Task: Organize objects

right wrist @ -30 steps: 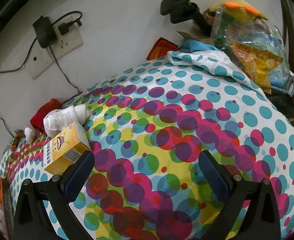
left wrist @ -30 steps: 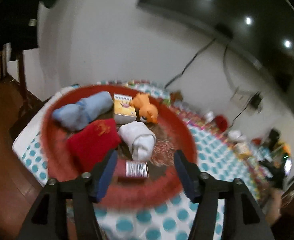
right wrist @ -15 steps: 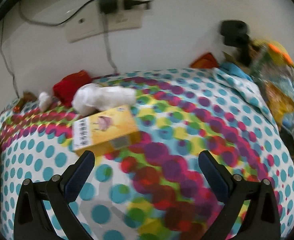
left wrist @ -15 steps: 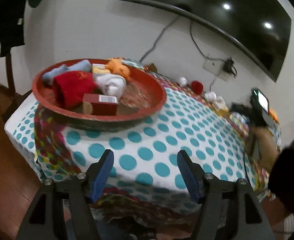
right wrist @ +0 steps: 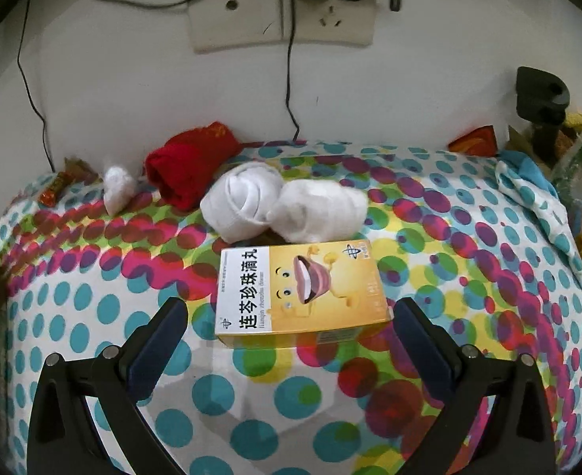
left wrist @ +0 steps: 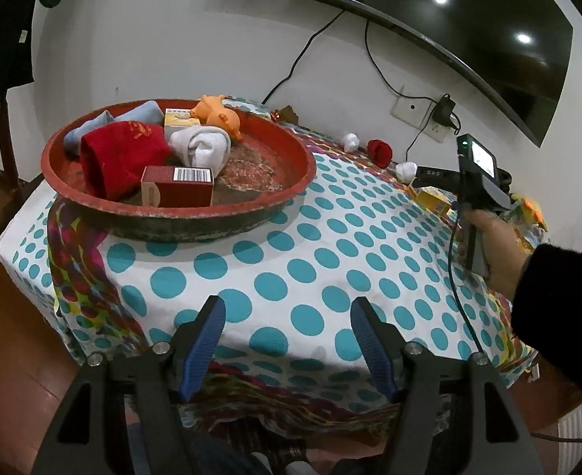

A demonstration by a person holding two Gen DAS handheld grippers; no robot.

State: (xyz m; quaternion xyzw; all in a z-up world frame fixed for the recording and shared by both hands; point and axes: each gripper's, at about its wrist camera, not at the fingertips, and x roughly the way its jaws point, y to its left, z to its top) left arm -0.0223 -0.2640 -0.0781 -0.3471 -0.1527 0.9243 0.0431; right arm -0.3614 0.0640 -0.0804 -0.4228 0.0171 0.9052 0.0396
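left gripper [left wrist: 287, 340] – released, angled down | right gripper [right wrist: 291, 328] – released, straddling yellow box [right wrist: 301, 291]

left gripper [left wrist: 287, 340]: black plastic frame, two blue finger pads, silver screws at the joints
right gripper [right wrist: 291, 336]: same black frame, dark blue pads, silver screws
right gripper handle [left wrist: 475, 213]: grey grip, black body, small lit screen, green light on top, thin dark cable hanging down
right hand [left wrist: 489, 245]: bare
sleeve [left wrist: 560, 308]: black, long
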